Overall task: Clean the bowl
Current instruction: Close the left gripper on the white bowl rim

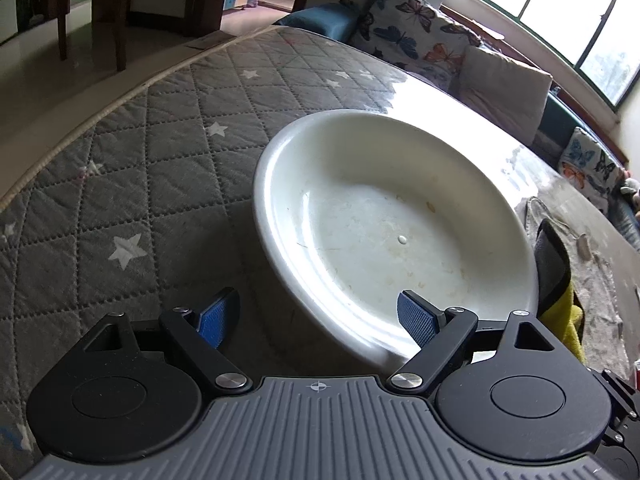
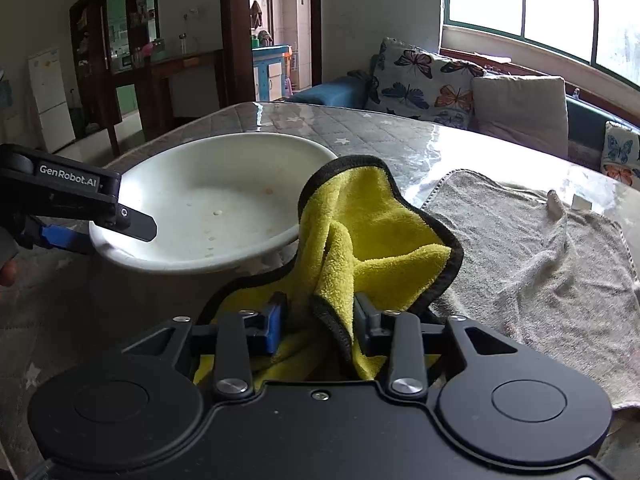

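Observation:
A wide white bowl (image 1: 384,220) stands tilted on the quilted grey star cover (image 1: 132,184) of the table. Faint stains mark its inside. My left gripper (image 1: 316,318) is open and straddles the near rim. One blue pad (image 1: 416,320) is inside the bowl, the other (image 1: 218,316) outside and clear of the wall. In the right wrist view the bowl (image 2: 216,204) lies ahead on the left, with the left gripper (image 2: 100,228) over its rim. My right gripper (image 2: 320,320) is shut on a yellow cloth (image 2: 360,224) edged in black, bunched up just right of the bowl.
A grey towel (image 2: 540,248) lies spread on the table right of the cloth, with a small white item (image 2: 582,202) beyond it. Butterfly cushions (image 2: 424,80) and a sofa line the far side under the window. Dark wooden furniture (image 1: 108,4) stands past the table's left edge.

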